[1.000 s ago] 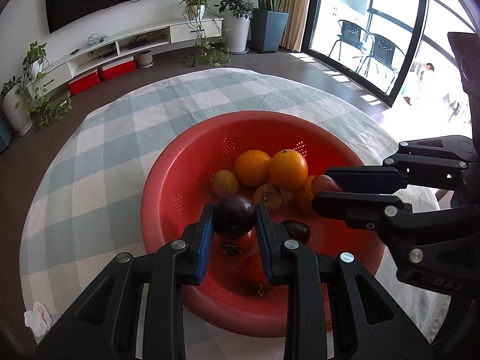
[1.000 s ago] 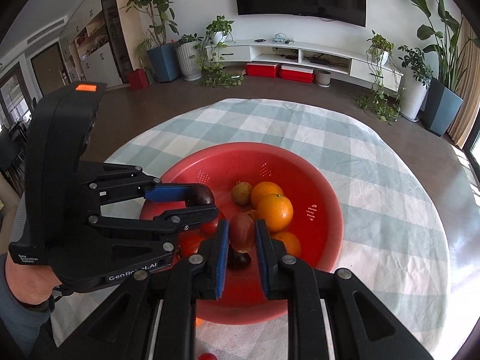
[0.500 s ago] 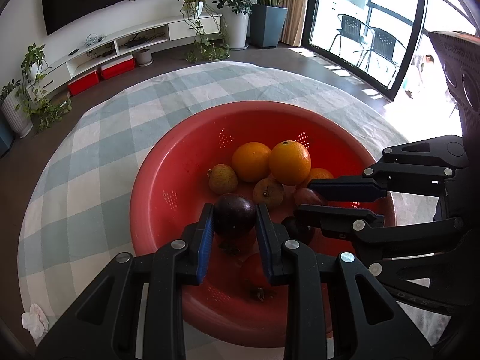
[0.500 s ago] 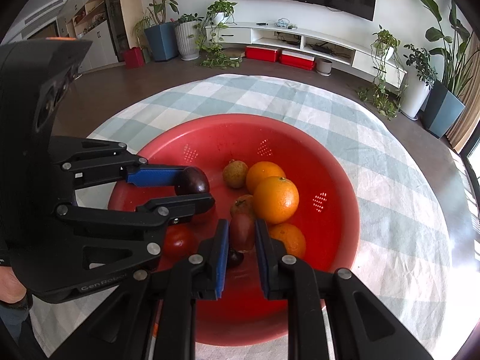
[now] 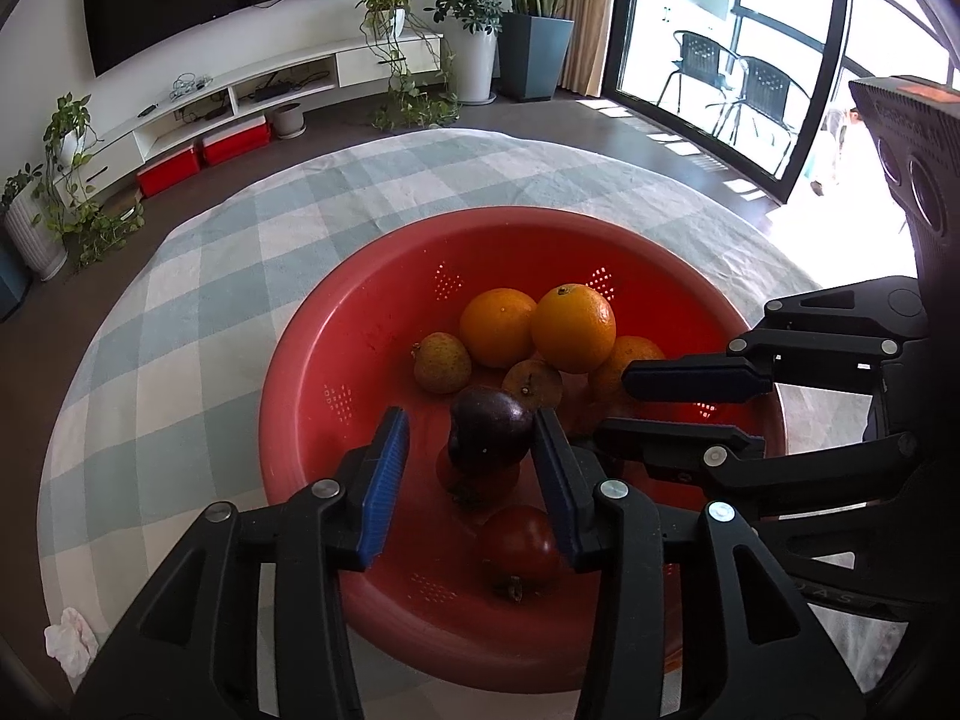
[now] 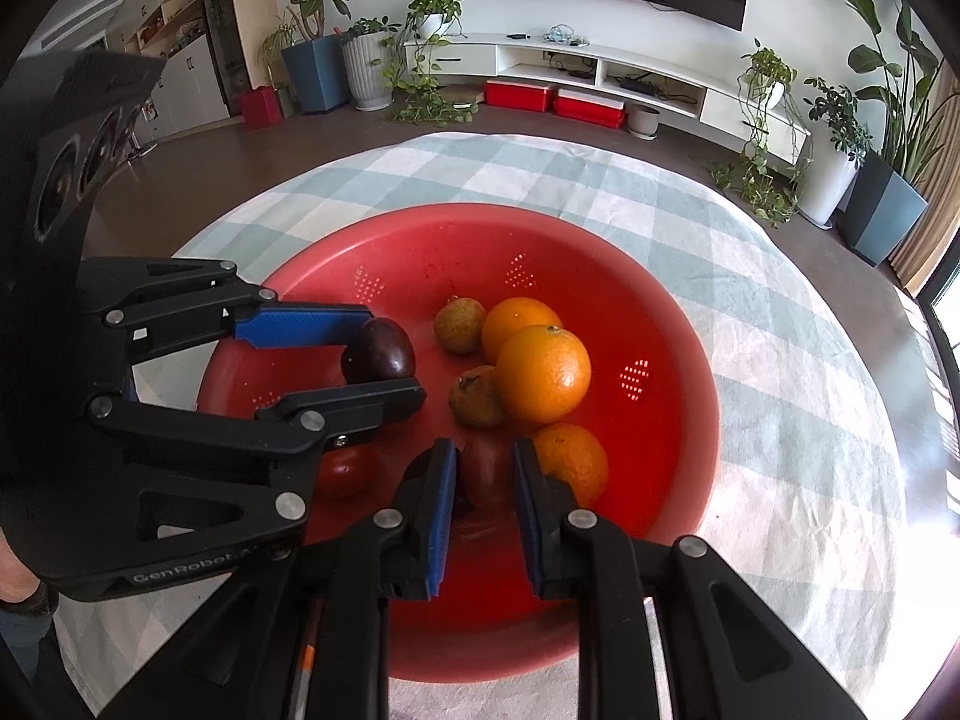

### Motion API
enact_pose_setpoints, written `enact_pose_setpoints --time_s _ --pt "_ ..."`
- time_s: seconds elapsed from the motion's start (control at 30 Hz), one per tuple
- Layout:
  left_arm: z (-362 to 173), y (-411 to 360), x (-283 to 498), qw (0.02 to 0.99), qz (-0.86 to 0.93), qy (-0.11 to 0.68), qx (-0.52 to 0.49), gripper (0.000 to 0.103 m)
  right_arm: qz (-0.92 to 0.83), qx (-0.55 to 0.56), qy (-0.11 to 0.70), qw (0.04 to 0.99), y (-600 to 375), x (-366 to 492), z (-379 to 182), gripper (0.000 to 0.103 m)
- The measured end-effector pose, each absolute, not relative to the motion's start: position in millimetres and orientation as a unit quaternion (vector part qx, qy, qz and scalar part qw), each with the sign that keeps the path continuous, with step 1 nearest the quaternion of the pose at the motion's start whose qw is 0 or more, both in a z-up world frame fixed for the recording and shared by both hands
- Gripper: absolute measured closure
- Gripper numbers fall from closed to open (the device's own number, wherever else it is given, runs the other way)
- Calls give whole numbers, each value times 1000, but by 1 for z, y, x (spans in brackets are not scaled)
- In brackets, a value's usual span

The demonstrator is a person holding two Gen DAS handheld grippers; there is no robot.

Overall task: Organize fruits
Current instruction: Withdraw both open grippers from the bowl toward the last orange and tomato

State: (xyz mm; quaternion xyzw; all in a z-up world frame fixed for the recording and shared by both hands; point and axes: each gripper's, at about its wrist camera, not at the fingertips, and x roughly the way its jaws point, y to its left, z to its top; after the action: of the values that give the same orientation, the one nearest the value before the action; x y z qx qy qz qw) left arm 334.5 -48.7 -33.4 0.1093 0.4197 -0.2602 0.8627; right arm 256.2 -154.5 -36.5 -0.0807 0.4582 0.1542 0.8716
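Observation:
A red colander bowl (image 5: 336,360) (image 6: 672,324) on the checked tablecloth holds oranges (image 5: 573,327) (image 6: 543,375), small yellow-brown fruits (image 5: 443,362) and tomatoes (image 5: 519,546). My left gripper (image 5: 471,432) (image 6: 372,354) is open over the bowl. A dark purple fruit (image 5: 489,429) (image 6: 378,351) sits between its fingers, touching only the right one. My right gripper (image 6: 483,474) (image 5: 660,402) has its fingers slightly apart beside a reddish-brown fruit (image 6: 486,474) low in the bowl.
The round table (image 5: 210,276) carries a blue-and-white checked cloth. A crumpled white tissue (image 5: 71,642) lies near its left edge. Beyond are a TV shelf, potted plants and a glass door.
My left gripper has opened and let go of the purple fruit. My right gripper has loosened around the reddish-brown fruit. Both have moved lower into the bowl.

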Motion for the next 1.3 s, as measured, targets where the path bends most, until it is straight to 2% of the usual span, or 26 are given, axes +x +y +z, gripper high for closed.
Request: enact_pose_setpoints --time_s 0.13,0.27,0.5,0.63,0.73,0.8,0.9,1.13,1.23,1.3 --pt "-30 -45 334 866 -258 417 103 55 146 -82 456 874 -157 255 -34 70" --pt "-27 -42 333 867 -261 415 91 45 138 -76 451 879 -165 252 -30 54" --pt "-12 -34 320 878 -260 395 73 17 131 -63 426 893 -175 234 -8 45" --pt "-1 -31 308 884 -265 377 72 13 135 -25 394 909 -186 212 10 33" --pt "7 -30 298 889 -272 362 71 3 144 6 373 917 -193 188 18 25" --pt "12 -29 291 891 -275 354 71 0 149 18 363 919 -194 170 16 18" --pt "17 -25 281 897 -271 344 62 0 146 18 360 921 -192 147 7 15" --pt "12 -20 245 903 -243 340 96 0 129 44 378 916 -195 118 -21 15" --pt "9 -18 220 909 -236 321 120 0 124 31 376 918 -192 109 -27 15" --pt "6 -19 208 906 -227 334 130 0 121 18 378 918 -190 105 -30 15"
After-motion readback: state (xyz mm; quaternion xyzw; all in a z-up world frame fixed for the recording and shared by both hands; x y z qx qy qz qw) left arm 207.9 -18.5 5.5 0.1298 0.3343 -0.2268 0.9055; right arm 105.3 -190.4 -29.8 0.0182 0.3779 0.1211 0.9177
